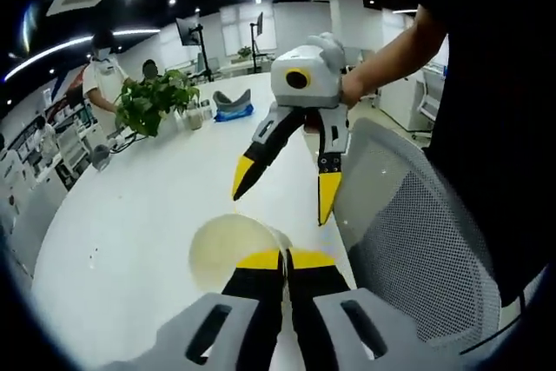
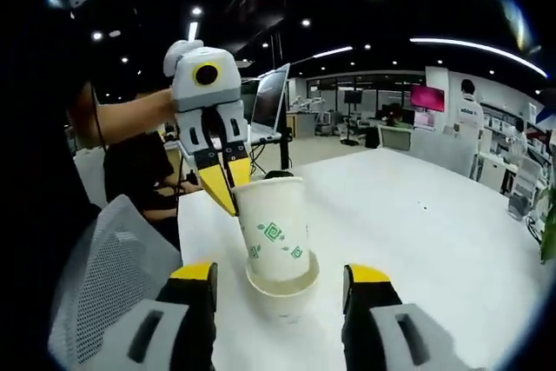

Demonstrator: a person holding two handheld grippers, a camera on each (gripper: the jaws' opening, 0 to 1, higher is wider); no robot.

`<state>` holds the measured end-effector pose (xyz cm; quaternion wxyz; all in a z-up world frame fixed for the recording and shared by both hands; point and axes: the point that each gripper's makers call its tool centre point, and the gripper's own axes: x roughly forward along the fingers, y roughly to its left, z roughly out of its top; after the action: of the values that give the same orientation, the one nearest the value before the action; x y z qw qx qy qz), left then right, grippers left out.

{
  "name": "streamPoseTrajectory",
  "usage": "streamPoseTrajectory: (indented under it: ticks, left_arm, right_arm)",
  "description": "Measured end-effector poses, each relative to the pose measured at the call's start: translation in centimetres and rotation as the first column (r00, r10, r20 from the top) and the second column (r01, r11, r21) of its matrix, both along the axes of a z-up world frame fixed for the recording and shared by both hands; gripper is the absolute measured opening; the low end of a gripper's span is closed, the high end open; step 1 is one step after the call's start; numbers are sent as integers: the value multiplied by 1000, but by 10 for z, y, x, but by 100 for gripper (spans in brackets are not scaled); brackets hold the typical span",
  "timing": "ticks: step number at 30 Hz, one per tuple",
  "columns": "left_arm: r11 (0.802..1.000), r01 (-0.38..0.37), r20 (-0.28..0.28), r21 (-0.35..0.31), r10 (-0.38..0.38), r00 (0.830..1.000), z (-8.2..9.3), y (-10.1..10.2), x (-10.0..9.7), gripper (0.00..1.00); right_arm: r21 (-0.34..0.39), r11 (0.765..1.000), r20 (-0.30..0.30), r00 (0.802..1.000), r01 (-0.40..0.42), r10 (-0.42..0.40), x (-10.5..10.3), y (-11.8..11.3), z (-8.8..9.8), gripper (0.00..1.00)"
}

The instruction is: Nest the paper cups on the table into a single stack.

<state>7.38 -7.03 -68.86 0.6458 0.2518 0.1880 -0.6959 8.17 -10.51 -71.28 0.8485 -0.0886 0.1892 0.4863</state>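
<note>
Gripping the rim of a paper cup [image 2: 276,228], our left gripper [image 2: 228,187] comes in from ten o'clock in the right gripper view, its yellow tips pinched on the cup's top edge. That cup, white with green marks, stands tilted with its base set inside a lower cup [image 2: 283,291] on the white table [image 2: 434,232]; we cannot see into either. Our right gripper [image 2: 282,277] has its jaws spread wide, one on each side of the pair, touching neither. In the left gripper view the left gripper [image 1: 287,260] is closed on the cup's rim [image 1: 228,249], and the right gripper [image 1: 287,184] hangs open at twelve o'clock. A potted plant [image 1: 155,102] sits far off at ten o'clock.
</note>
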Motion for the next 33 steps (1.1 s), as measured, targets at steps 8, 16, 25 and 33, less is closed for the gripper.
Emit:
streamPoseTrajectory:
  ticks: [8, 16, 25, 33]
  left_arm:
    - [997, 45, 25, 62, -47, 999, -18, -9, -3, 0]
    - [993, 78, 16, 86, -79, 997, -31, -16, -5, 1]
    - [989, 96, -21, 111, -94, 995, -50, -20, -2, 1]
    - [987, 128, -57, 101, -122, 991, -54, -27, -6, 1]
  right_arm:
    - [-7, 1000, -9, 1000, -3, 3, -4, 3, -6, 58]
    - [-30, 999, -20, 1000, -11, 11, -8, 5, -13, 57]
    - [-66, 998, -25, 1000, -12, 10, -11, 3, -23, 58]
    - [-79, 997, -34, 999, 5, -7, -12, -1, -28, 58]
